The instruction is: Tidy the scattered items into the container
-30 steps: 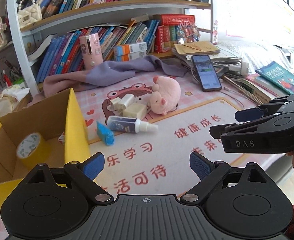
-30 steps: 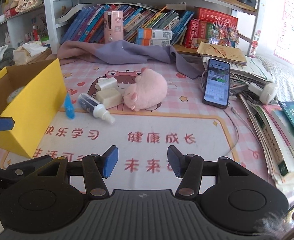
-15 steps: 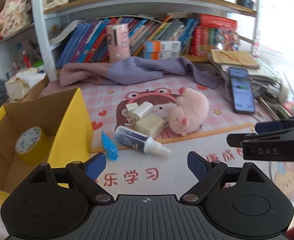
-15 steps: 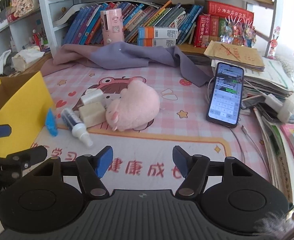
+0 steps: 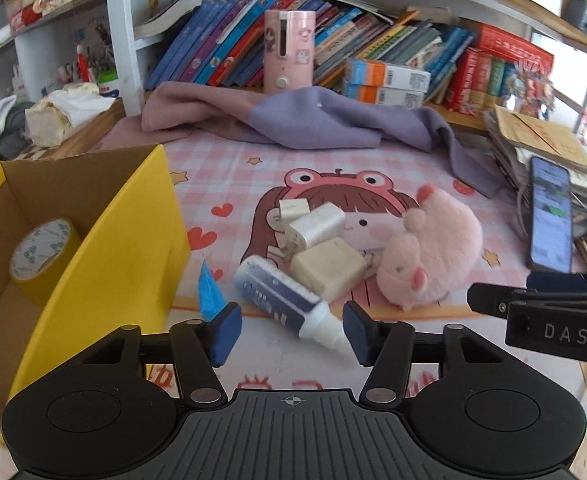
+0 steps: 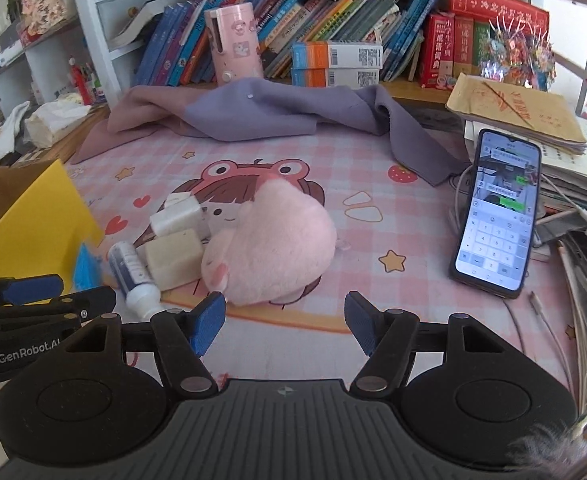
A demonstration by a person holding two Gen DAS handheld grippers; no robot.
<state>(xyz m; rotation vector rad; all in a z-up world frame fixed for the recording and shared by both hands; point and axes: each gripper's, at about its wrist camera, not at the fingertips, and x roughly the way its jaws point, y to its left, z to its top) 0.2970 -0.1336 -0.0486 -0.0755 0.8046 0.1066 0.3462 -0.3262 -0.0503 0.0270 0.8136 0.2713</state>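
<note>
Both grippers have moved in toward the pile since a second ago. The left gripper (image 5: 289, 330), jaws spread and empty, now frames the white cap of the smooth cylindrical tube (image 5: 283, 298). The right gripper (image 6: 285, 322), likewise spread and empty, sits just before the fuzzy, rounded pink plush pig (image 6: 271, 244). Beside the tube lie a crinkly blue packet (image 5: 210, 290), a beige block (image 5: 329, 268) and white chargers (image 5: 313, 224). Left stands the yellow cardboard box (image 5: 109, 248), holding a tape roll (image 5: 39, 252). Beyond, a soft purple cloth (image 5: 293, 120) lies rumpled.

Left claw (image 5: 288, 333): black ribbed body, blue pads. Right claw (image 6: 285, 322): same, "DAS" lettering.
</note>
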